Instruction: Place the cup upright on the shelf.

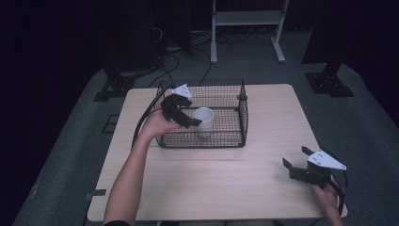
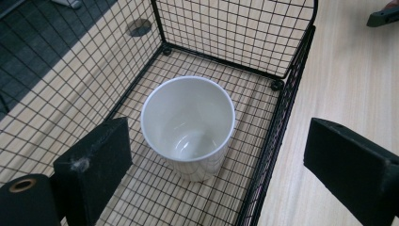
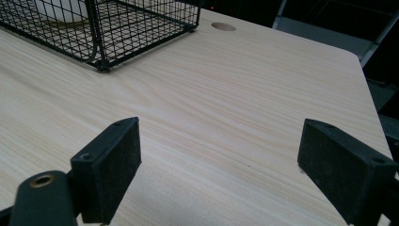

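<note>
The white ceramic cup (image 2: 188, 127) stands upright on the floor of the black wire basket (image 1: 242, 123), near the tabletop's far edge. Placement appears complete. The left gripper (image 1: 190, 121) hovers over the basket, jaws apart and empty. The right gripper (image 1: 295, 157) rests near the right near corner, jaws apart. Remaining: withdraw the left gripper.

R gripper (image 3: 219, 169) jaws wide apart, nothing btwn | over bare table (image 3: 226, 94) | wire basket (image 3: 117, 28) far left

no legible txt, labels, brands, nos. or signs anywhere
</note>
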Tool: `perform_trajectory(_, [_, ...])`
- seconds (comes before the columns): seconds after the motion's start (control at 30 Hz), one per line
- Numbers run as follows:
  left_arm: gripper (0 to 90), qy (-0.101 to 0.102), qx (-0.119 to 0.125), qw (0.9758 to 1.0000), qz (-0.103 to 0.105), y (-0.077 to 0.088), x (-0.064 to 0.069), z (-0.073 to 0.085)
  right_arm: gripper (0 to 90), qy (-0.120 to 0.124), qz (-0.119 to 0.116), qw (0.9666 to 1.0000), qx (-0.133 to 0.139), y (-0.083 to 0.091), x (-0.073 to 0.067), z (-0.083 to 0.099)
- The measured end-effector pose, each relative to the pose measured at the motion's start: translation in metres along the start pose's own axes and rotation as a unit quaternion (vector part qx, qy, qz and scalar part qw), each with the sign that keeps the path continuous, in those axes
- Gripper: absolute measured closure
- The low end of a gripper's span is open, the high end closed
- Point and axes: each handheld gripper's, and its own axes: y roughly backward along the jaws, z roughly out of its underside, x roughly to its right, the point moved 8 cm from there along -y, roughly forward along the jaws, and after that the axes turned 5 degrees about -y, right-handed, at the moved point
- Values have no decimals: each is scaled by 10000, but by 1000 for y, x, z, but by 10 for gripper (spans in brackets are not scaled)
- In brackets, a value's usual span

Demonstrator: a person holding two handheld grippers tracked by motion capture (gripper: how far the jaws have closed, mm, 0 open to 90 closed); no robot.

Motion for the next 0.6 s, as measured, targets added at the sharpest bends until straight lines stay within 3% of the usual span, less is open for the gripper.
perform_trajectory(0.1, [74, 55, 69, 10000, 28, 4, 2, -2, 131, -2, 1, 10000, -2, 0, 0, 0])
perform_trajectory(0.6, [74, -142, 391, 9991, -117, 24, 27, -3, 130, -13, 5, 10000, 2, 0, 0, 0])
